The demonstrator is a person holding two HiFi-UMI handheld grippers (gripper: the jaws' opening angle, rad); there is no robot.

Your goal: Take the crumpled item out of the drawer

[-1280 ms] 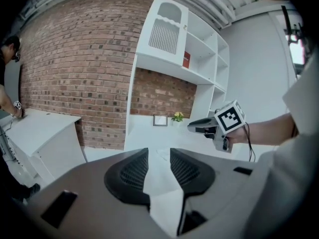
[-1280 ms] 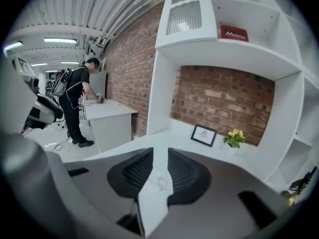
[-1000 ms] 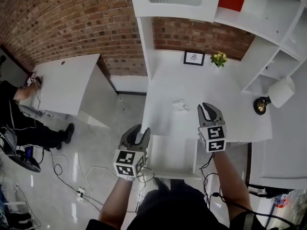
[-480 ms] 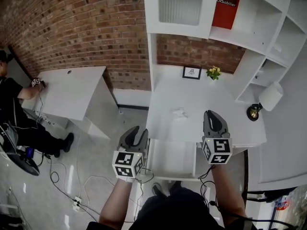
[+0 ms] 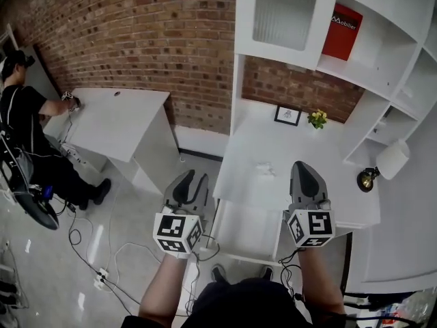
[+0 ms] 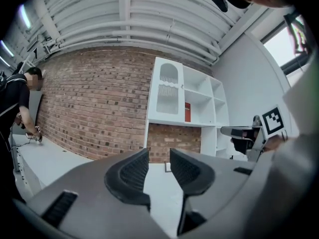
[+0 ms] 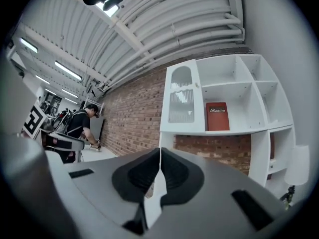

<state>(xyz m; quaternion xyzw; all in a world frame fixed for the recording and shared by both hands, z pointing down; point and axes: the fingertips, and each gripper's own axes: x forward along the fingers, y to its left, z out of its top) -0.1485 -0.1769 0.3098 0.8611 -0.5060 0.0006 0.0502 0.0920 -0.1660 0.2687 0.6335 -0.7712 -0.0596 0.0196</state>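
A small crumpled white item [image 5: 265, 169] lies on the white desk top [image 5: 321, 183], apart from both grippers. Below the desk's front edge a white drawer [image 5: 239, 231] stands pulled out, its inside looking bare. My right gripper [image 5: 305, 172] hovers over the desk's near edge, right of the crumpled item; its jaws are closing and meet with nothing between them [image 7: 159, 169]. My left gripper [image 5: 190, 182] hangs left of the drawer, above the floor, open with nothing in it [image 6: 159, 171].
At the desk's back stand a framed picture [image 5: 287, 115] and a yellow-flowered plant [image 5: 316, 119]; a lamp [image 5: 382, 164] is at its right. A shelf unit holds a red book [image 5: 341, 31]. A second white desk [image 5: 116, 121], a person [image 5: 27, 115] and floor cables [image 5: 102, 251] are left.
The right gripper's jaws have gone from open to shut on nothing. Both grippers sit slightly lower in the head view. The crumpled item has stayed on the desk.
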